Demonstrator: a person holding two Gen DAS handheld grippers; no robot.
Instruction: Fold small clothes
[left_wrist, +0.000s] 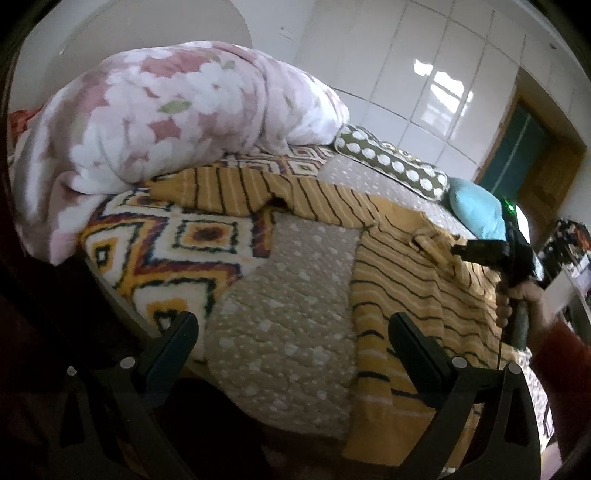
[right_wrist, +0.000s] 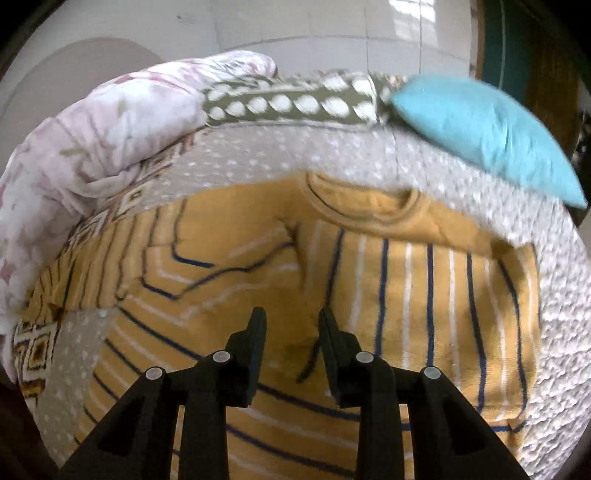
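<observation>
A mustard sweater with navy and white stripes lies spread on the bed, its collar toward the pillows and one sleeve stretched out to the left. My right gripper hovers over its middle, jaws a little apart with nothing between them. In the left wrist view the sweater lies to the right, and the right gripper is held above it by a hand. My left gripper stands wide open and holds nothing, over the grey quilted bedspread at the sweater's left edge.
A pink floral duvet is heaped at the back left. An olive dotted pillow and a blue cushion lie along the far side. A zigzag-patterned blanket covers the left. White wardrobe doors and a wooden doorway stand behind.
</observation>
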